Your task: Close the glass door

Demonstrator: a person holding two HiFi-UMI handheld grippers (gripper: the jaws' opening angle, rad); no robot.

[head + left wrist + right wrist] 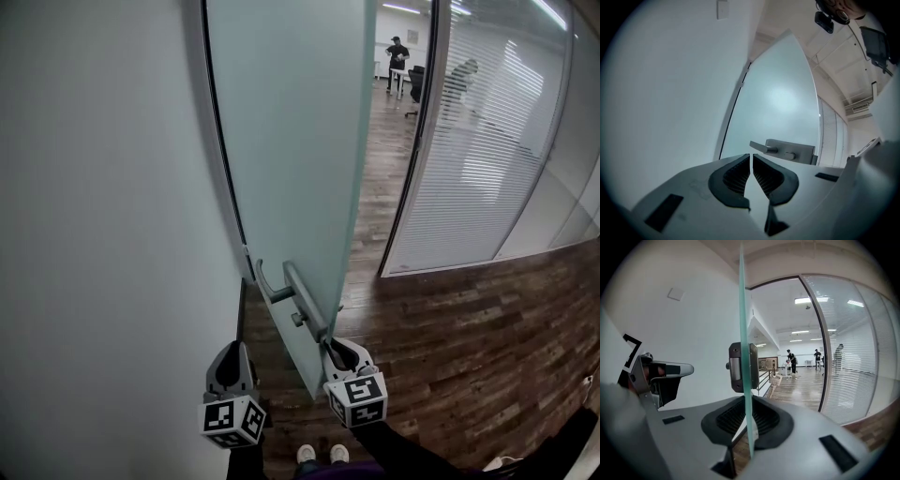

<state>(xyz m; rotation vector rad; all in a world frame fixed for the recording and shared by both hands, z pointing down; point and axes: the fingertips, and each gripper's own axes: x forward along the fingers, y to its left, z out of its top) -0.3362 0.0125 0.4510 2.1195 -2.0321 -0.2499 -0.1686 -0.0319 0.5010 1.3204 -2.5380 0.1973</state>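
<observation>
- Glass door (291, 141): a frosted leaf that stands open, angled off the white wall (103, 187), with its free edge nearest the person.
- Right gripper (330, 345): the jaws are pinched on that free edge, just below the lock plate (736, 366). This hold probably serves to swing the leaf.
- Left gripper (232, 352): the jaws are fully together and hold nothing. It sits between wall and leaf, short of the lever handle (761, 146).
- Clearance: nothing stands on the wooden floor (450, 347) along the likely swing toward the dark door frame (412, 141).
</observation>
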